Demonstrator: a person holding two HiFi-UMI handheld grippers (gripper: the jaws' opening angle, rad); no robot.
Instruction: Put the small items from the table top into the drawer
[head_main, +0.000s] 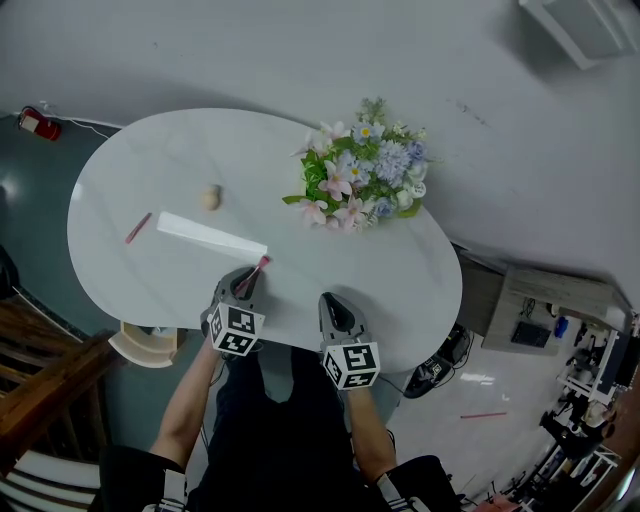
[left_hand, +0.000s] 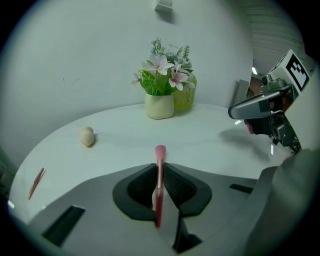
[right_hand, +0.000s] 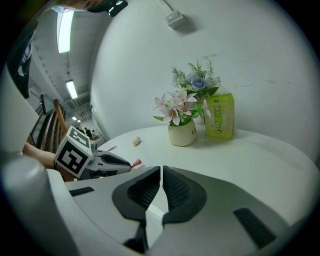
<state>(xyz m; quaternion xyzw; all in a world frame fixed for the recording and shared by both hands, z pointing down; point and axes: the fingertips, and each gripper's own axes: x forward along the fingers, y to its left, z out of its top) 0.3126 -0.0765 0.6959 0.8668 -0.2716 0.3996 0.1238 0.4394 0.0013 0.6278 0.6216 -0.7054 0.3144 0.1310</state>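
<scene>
My left gripper (head_main: 245, 283) is shut on a thin pink brush (left_hand: 159, 186), whose rounded tip (head_main: 264, 262) sticks out past the jaws over the near part of the white oval table (head_main: 180, 150). In the left gripper view the pads (left_hand: 172, 182) press on the brush's handle. My right gripper (head_main: 333, 309) hovers beside it at the table's near edge, shut with nothing between its jaws (right_hand: 161, 172). A beige egg-shaped item (head_main: 210, 197) and a pink stick (head_main: 138, 228) lie on the table's left half. No drawer shows clearly.
A pot of pink and blue flowers (head_main: 365, 180) stands at the table's far right with a green bottle (right_hand: 219, 117) behind it. A long white strip (head_main: 210, 236) lies just ahead of the left gripper. A pale wooden shape (head_main: 145, 345) sits below the near-left edge.
</scene>
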